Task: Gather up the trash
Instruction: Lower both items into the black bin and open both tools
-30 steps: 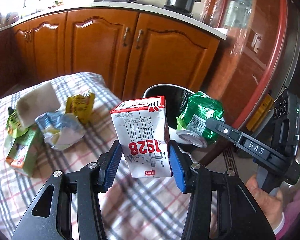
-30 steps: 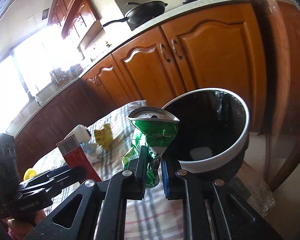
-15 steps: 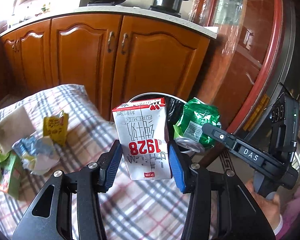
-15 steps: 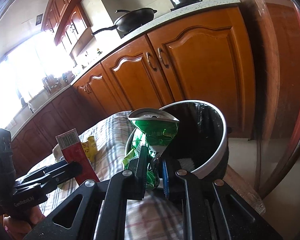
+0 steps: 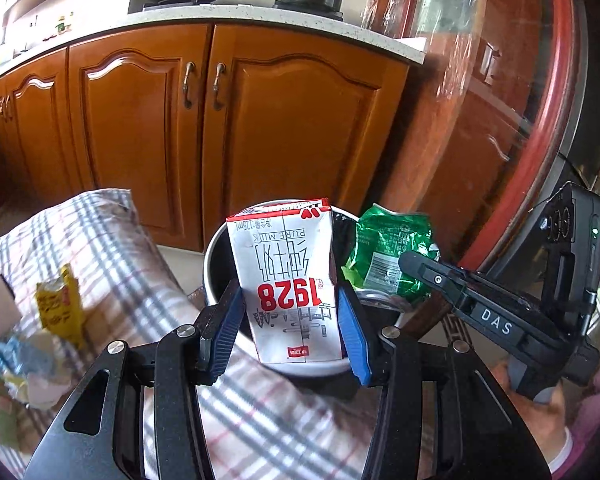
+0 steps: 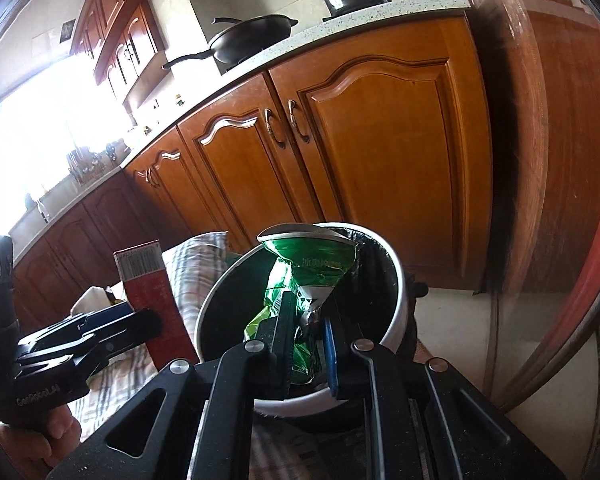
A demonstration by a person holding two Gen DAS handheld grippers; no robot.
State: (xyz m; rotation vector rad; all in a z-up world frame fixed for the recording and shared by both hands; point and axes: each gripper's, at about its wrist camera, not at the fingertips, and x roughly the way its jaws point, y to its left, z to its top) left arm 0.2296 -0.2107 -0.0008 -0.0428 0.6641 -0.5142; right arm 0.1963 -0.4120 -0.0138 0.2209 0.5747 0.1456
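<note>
Kitchen cabinets [image 5: 292, 132] behind – bin [image 5: 216, 252], checked cloth [image 5: 112, 248], scattered wrappers [image 5: 56, 308]

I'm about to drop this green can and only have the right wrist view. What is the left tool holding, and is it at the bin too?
Observer: The left tool grips a milk carton, print upside down, in front of the white bin.
Operator: Is there more trash on the table?
Observer: Yes, a yellow wrapper lies on the checked cloth.
</note>
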